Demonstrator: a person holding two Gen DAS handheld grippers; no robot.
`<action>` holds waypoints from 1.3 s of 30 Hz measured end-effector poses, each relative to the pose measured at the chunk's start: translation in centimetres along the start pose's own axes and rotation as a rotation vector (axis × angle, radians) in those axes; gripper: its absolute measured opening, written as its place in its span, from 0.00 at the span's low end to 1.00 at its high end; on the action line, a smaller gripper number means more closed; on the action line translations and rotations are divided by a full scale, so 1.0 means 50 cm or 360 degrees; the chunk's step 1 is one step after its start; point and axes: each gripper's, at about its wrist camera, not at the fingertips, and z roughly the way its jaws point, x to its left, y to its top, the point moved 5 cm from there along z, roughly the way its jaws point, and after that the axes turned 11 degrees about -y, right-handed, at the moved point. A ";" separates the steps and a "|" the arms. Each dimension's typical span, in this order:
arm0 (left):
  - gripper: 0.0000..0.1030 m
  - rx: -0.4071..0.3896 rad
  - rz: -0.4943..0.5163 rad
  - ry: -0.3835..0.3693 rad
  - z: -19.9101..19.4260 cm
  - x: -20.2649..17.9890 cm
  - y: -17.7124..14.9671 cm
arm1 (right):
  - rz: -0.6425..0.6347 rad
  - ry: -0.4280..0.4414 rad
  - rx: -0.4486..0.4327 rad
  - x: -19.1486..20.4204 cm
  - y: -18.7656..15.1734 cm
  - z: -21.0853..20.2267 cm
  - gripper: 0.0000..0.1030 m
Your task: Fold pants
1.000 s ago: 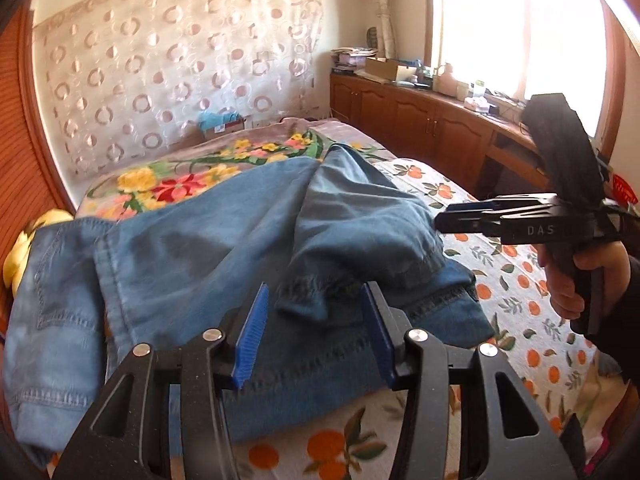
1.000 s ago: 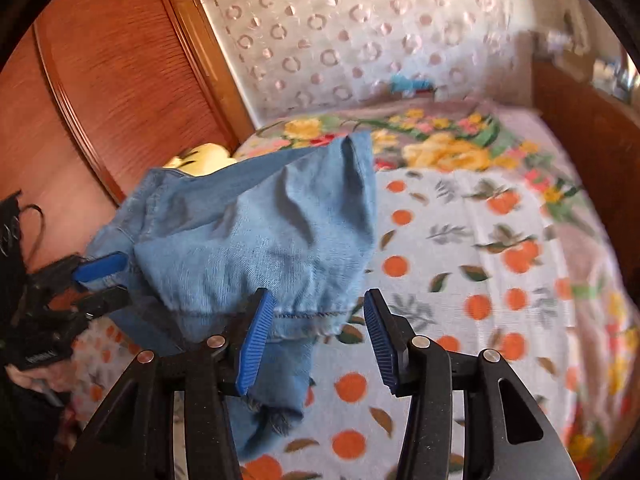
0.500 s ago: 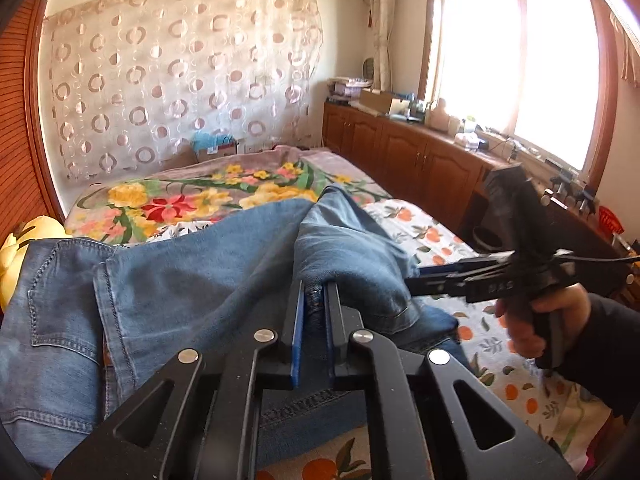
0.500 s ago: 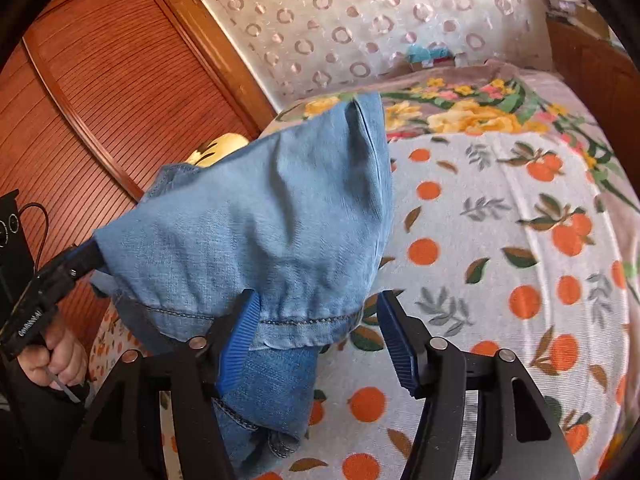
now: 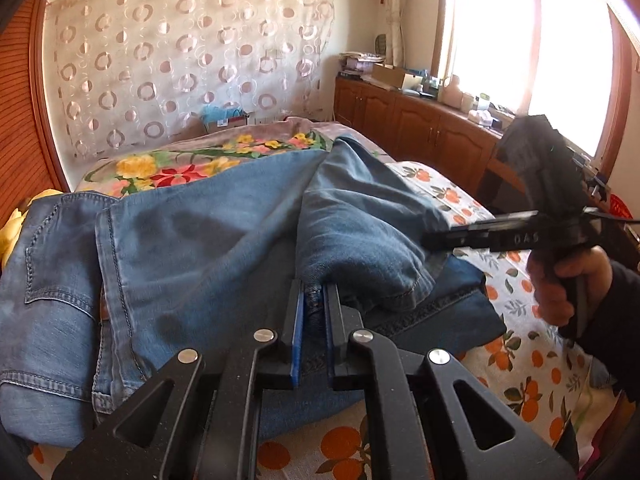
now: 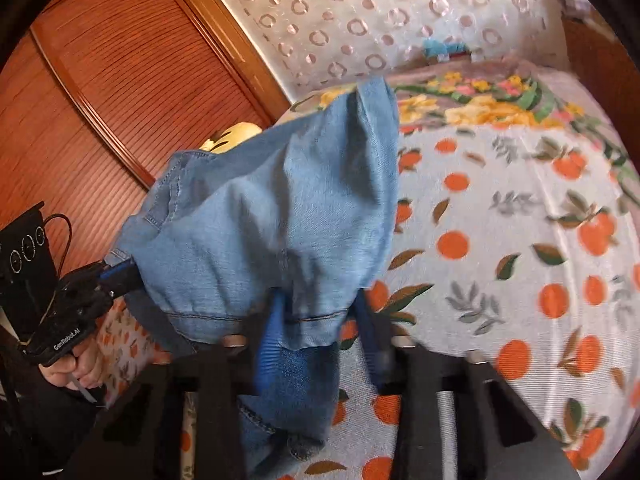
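Blue jeans [image 5: 208,248] lie across the bed, one leg folded back over the rest. My left gripper [image 5: 314,292] is shut on the hem of that folded leg; in the right wrist view the left gripper [image 6: 120,274] holds the denim's left corner. My right gripper [image 6: 320,324] has the same hem [image 6: 312,320] hanging between its blue pads [image 6: 270,332], and its jaws are closing with a gap still showing on the right side. Seen from the left wrist, the right gripper [image 5: 430,240] reaches the fold from the right, held by a hand [image 5: 560,284].
The bed carries an orange-print sheet [image 6: 500,240] and a floral blanket [image 5: 160,168] further back. Wooden cabinets [image 5: 420,120] with clutter stand under the bright window on the right. A slatted wooden wardrobe [image 6: 120,80] rises on the left, with a yellow cushion [image 6: 236,134] beside it.
The left gripper closed on the hem of the folded leg and has held it since. The right gripper's pads came closer together around the hem, and the denim is lifted slightly.
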 end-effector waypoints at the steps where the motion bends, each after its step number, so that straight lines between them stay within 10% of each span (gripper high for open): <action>1: 0.09 0.0007 0.0010 -0.0004 0.000 -0.006 0.003 | -0.0017 -0.0017 -0.0020 0.003 0.003 -0.009 0.19; 11: 0.09 -0.0068 -0.0058 -0.0111 -0.038 -0.026 -0.004 | -0.0246 -0.0135 -0.0356 0.104 0.143 -0.126 0.10; 20: 0.13 -0.0103 -0.0252 -0.0041 -0.093 0.041 -0.052 | -0.0548 0.0036 -0.0289 0.290 0.237 -0.023 0.10; 22: 0.14 -0.0076 -0.0267 -0.0002 -0.099 0.052 -0.068 | -0.0571 0.0069 -0.0242 0.298 0.245 0.008 0.22; 25: 0.16 -0.0082 -0.0251 0.0082 -0.112 0.062 -0.085 | -0.0573 0.0050 -0.0197 0.281 0.246 0.029 0.37; 30: 0.34 -0.0092 -0.0270 0.0072 -0.111 0.068 -0.090 | -0.0549 -0.0010 -0.0207 0.243 0.229 0.016 0.41; 39: 0.35 -0.0093 -0.0200 0.0028 -0.087 0.040 -0.046 | -0.0435 -0.0381 -0.0224 0.173 0.113 -0.019 0.42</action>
